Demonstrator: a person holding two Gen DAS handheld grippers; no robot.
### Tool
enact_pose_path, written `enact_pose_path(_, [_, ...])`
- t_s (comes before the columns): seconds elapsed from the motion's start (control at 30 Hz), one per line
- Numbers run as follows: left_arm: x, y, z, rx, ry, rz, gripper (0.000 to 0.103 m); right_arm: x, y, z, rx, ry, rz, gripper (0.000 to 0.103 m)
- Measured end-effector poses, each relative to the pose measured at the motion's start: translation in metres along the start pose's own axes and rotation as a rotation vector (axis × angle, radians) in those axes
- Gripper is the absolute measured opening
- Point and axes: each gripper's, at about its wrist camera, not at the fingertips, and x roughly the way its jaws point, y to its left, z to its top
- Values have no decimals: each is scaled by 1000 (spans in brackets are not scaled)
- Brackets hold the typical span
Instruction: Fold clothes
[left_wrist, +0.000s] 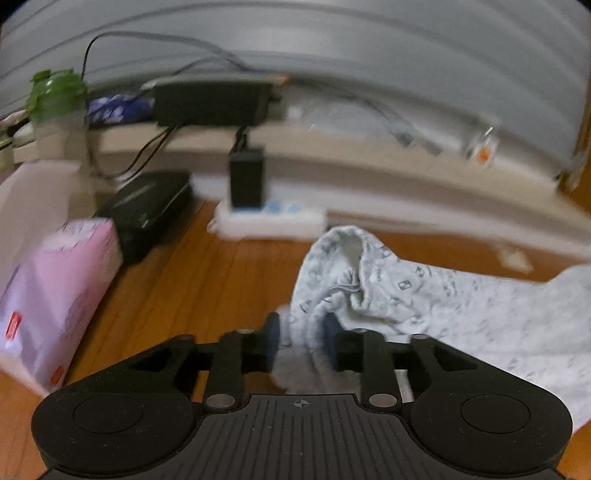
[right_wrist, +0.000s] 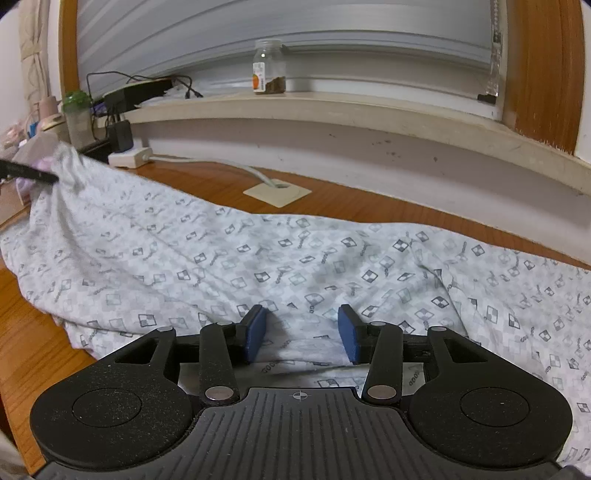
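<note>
A pale grey garment (left_wrist: 406, 291) printed with small checkered squares lies spread across the wooden table (left_wrist: 184, 288). In the left wrist view my left gripper (left_wrist: 302, 332) is shut on a bunched end of it, with cloth pinched between the blue pads. In the right wrist view that same end rises to a peak at the far left, where a left finger (right_wrist: 29, 171) holds the garment (right_wrist: 258, 251) up. My right gripper (right_wrist: 303, 332) rests low on the cloth's near edge. Its blue pads stand well apart, with a soft fold lying loose between them.
A pink tissue pack (left_wrist: 55, 295), a black box (left_wrist: 147, 206) and a white power strip (left_wrist: 269, 221) with a black adapter (left_wrist: 246, 181) crowd the table's left side. A green-lidded bottle (left_wrist: 55, 96) stands behind. A glass jar (right_wrist: 269, 66) sits on the window ledge (right_wrist: 332, 107). A cable plate (right_wrist: 277, 192) lies beyond the cloth.
</note>
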Motion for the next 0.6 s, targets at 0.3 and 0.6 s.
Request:
enact_pose_path(0.3, [-48,-4,-37,13,-29,19,54,0,0,1,-2,0,-2,45])
enact_pose_path(0.6, [-72,-20,-87,56,30,10,53,0,0,0,-2,-1,-3,46])
